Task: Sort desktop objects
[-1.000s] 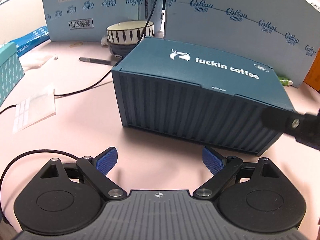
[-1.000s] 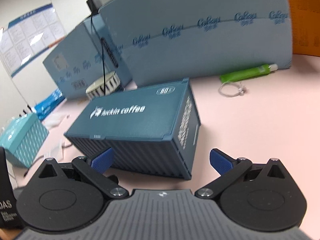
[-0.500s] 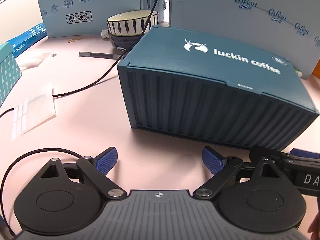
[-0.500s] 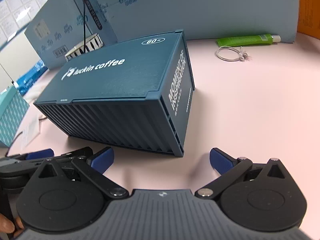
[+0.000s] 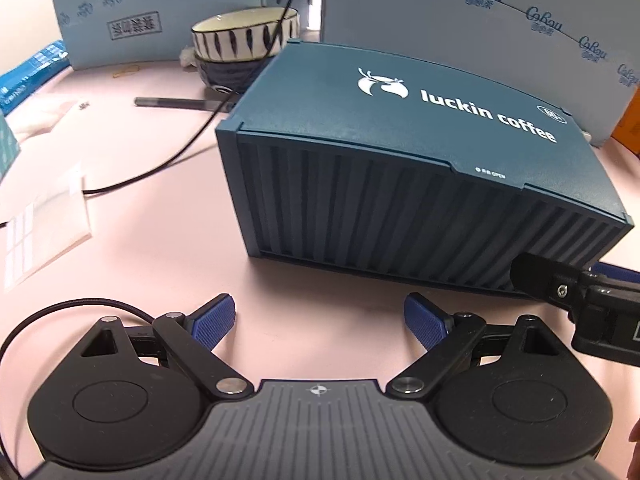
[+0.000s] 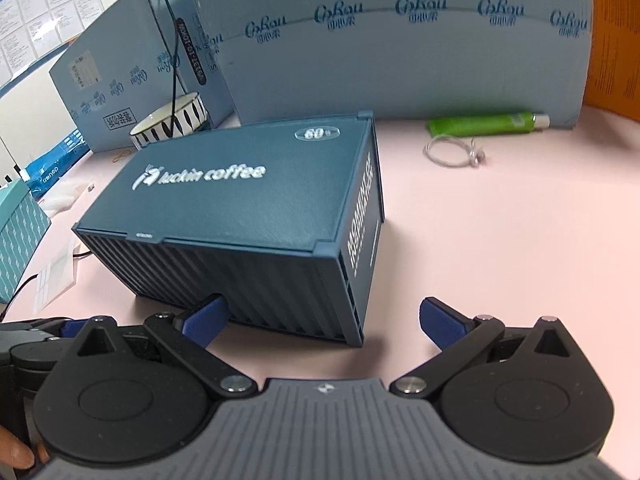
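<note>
We are hovering both claws spread wide, gripping nothing: left gripper (image 5: 319,319), right gripper (image 6: 323,320). The coffee box (image 6: 248,208) is sitting lid-shut on the pink desk (image 6: 500,240), just ahead, probably our storage bin, so approaching its corner.

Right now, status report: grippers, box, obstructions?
Left gripper, right gripper open, empty. Luckin coffee box shut, on desk. Black cable beside box.
</note>
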`<action>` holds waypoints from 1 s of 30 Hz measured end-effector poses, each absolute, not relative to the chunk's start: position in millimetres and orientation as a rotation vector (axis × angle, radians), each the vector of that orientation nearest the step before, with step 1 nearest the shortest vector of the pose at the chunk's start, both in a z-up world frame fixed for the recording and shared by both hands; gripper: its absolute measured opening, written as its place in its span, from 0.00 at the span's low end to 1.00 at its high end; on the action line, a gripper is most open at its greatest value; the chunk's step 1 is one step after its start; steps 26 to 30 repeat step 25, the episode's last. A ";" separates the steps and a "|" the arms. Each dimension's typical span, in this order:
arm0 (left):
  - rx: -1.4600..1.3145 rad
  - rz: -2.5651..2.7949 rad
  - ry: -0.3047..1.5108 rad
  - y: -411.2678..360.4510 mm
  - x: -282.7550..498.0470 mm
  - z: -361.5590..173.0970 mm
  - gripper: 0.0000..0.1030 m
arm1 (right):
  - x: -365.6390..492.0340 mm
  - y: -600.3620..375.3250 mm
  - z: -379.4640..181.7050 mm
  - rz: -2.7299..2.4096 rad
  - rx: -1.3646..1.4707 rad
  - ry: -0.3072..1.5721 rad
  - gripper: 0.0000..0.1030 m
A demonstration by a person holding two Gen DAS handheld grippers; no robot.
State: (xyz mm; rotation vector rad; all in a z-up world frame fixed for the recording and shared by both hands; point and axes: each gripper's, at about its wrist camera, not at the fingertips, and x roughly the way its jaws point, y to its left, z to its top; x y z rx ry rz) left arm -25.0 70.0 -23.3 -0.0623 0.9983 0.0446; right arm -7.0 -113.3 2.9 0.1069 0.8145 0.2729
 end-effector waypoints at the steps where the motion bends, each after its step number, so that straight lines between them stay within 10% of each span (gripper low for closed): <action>1: -0.059 0.047 1.006 70.4 -24.4 -23.4 0.88 | -7.4 -111.2 5.5 0.274 0.091 0.803 1.00; 30: -0.088 -0.002 1.008 95.8 -19.9 -13.5 0.98 | -23.6 -76.4 44.7 0.301 -0.134 0.459 1.00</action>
